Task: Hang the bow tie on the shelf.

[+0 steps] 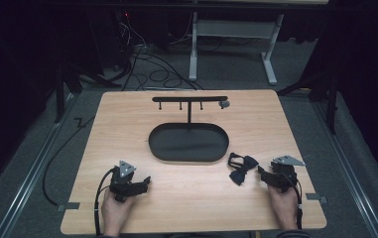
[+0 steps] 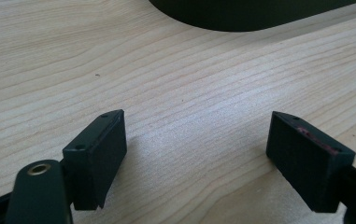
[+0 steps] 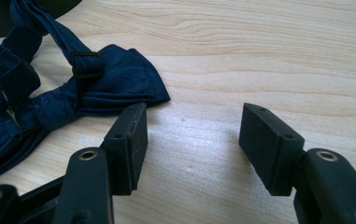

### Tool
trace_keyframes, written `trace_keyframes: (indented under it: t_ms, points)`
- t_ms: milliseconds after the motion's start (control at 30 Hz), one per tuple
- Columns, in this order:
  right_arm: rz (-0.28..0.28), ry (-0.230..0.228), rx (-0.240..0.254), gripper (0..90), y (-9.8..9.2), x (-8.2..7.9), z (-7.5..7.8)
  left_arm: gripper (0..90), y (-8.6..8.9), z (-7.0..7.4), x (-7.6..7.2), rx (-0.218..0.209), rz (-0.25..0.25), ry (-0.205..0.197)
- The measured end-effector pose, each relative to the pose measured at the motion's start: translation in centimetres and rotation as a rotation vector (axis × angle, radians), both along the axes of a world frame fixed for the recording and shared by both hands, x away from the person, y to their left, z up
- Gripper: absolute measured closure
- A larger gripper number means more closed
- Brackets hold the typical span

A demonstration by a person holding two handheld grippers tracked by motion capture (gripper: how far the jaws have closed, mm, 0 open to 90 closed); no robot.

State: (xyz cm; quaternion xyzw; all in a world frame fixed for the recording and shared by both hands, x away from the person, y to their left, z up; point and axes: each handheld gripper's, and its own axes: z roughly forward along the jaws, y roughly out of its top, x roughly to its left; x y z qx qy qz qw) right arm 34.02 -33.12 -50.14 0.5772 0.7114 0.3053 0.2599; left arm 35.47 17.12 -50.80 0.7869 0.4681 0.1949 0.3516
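Note:
A dark blue bow tie (image 1: 241, 168) with its strap lies flat on the wooden table (image 1: 127, 119), just right of a black oval tray (image 1: 159, 146). My right gripper (image 1: 262, 173) rests on the table right beside it, open with nothing between its jaws. In the right gripper view the bow tie (image 3: 115, 79) lies just left of and beyond the left jaw, and my right gripper (image 3: 194, 128) frames only bare wood. My left gripper (image 1: 146, 182) rests near the front left, open and empty. In the left gripper view my left gripper (image 2: 196, 135) points toward the tray (image 2: 241, 16).
From the tray's back rises a black T-shaped stand (image 1: 190, 99) with small hooks and a grey knob (image 1: 223, 104) at its right end. Beyond the table are cables (image 1: 152, 69) and a white frame (image 1: 233, 29) on the floor.

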Motion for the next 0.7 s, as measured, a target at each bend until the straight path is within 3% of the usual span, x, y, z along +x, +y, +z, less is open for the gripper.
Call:
trace_keyframes:
  t_ms: [600,700]
  points:
    - [0.034,0.004,0.030,46.2,-0.52,-0.43,0.15,20.6,0.00,0.01,0.05,0.001,0.000,0.001]
    - [0.046,-0.017,0.023,46.5,-0.21,-0.70,0.33,20.6,0.00,0.01,0.05,0.001,-0.001,0.000]
